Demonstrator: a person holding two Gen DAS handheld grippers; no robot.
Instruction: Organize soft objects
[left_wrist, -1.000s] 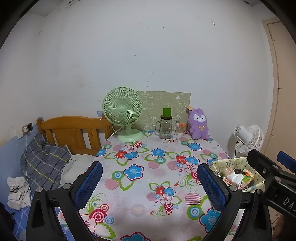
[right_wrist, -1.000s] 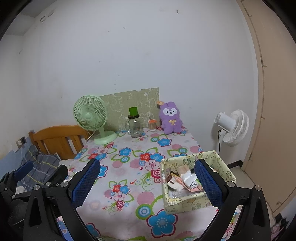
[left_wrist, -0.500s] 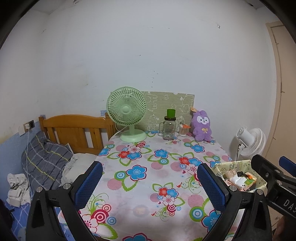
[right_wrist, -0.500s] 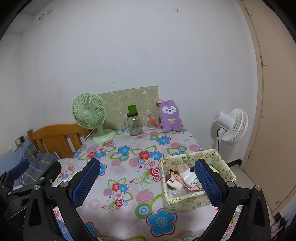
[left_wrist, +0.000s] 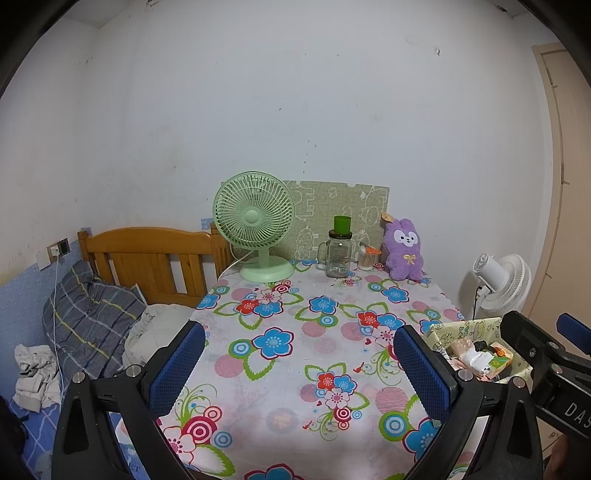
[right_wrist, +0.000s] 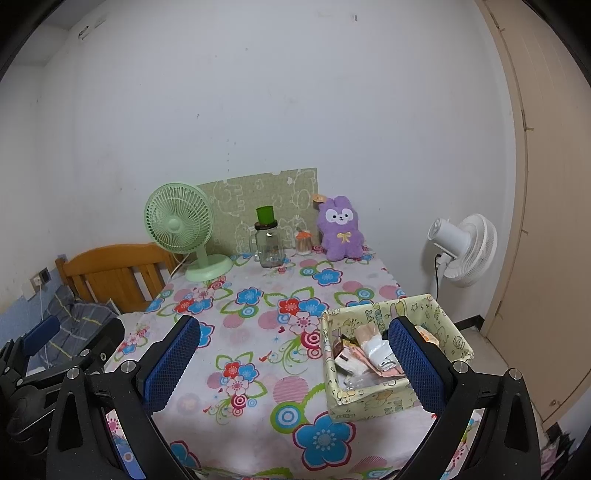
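One soft toy: the purple plush rabbit (right_wrist: 341, 229) sat upright at the far edge of the surface (right_wrist: 258, 332), against the wall, its long axis vertical.
Direction from jaws: about 1 o'clock from the right gripper (right_wrist: 291, 363), also about 1 o'clock from the left gripper (left_wrist: 301, 373), well apart from both.
Nearer hand: judged the right, by a little.
Jaws: both pairs spread wide, holding nothing.
Box (right_wrist: 373, 404): at 3 o'clock, just by the right jaws, holding small packets.
Neighbours: glass jar (right_wrist: 269, 245) and green fan (right_wrist: 181, 229) at the rabbit's 9 o'clock.
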